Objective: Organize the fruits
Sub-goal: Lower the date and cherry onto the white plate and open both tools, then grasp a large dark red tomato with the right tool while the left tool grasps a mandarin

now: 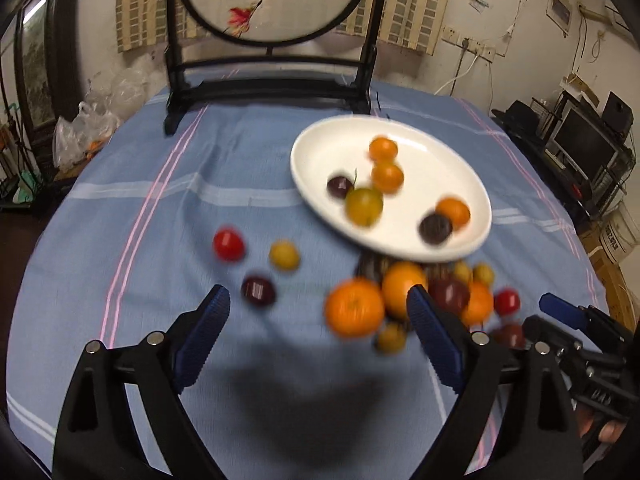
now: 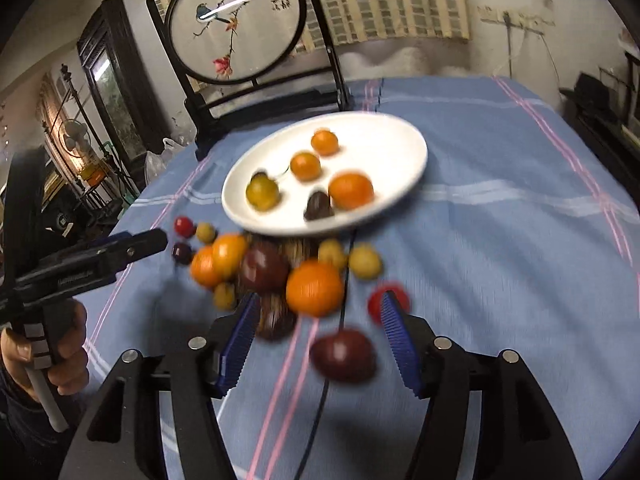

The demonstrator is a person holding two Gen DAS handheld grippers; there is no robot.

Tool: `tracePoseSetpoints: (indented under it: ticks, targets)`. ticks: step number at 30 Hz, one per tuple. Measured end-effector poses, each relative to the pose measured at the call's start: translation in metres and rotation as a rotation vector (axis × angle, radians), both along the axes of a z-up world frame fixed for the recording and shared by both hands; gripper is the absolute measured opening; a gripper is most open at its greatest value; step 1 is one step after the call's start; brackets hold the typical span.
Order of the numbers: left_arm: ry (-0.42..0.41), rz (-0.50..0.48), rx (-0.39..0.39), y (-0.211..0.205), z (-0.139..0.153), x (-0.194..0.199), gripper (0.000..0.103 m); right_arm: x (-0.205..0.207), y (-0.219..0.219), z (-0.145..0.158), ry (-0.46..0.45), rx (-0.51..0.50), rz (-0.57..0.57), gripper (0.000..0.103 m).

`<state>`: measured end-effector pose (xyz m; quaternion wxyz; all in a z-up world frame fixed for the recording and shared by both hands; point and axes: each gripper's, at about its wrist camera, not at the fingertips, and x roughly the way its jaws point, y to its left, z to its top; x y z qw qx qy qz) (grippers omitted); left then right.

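1. A round table (image 1: 132, 208) under a blue cloth with white and pink stripes fills both views; behind it stands a dark wooden screen (image 1: 276, 0) with a round painted panel, against a worn wall.
2. A white plate (image 1: 320, 148) sits on the cloth past the middle of the table. It holds three small oranges, one yellow-green plum (image 1: 364, 206) and two dark purple fruits.
3. Just in front of the plate's near rim lies a loose heap of fruit: a large orange (image 1: 354, 307), a second orange behind it, dark plums, small yellow fruits and a red one. Motion blur softens all of it.
4. Apart from the heap, to its left in the left wrist view, lie a red fruit (image 1: 228, 244), a yellow fruit (image 1: 284, 255) and a dark plum (image 1: 259, 291).
5. The left claw (image 1: 318, 308) stands wide open and holds nothing; the large orange shows between its blue pads without touching them.
6. The right claw (image 2: 320, 314) is about half open and grips nothing; a dark plum (image 2: 344, 356) lies on the cloth between its fingers, clear of both pads.
7. A hand (image 2: 60, 352) grips the left claw's handle at the left edge of the right wrist view.
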<state>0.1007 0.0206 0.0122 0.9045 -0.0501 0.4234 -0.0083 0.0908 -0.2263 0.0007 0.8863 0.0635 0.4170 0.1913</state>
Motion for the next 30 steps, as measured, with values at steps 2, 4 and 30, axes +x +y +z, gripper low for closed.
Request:
tracePoseSetpoints:
  ticks: [2,4,30]
  targets:
    - [0.003,0.024,0.010,0.001,-0.007,-0.017,0.088,-0.015,-0.003,-0.008,0.022,0.022,-0.020,0.063]
    - [0.009,0.034,0.014,0.001,-0.017,-0.034,0.088,-0.029,0.000,-0.015,0.044,0.023,-0.035,0.063]
    - [0.129,-0.021,0.006,-0.006,-0.061,-0.039,0.088,-0.005,0.017,-0.037,0.080,-0.093,-0.013,0.039]
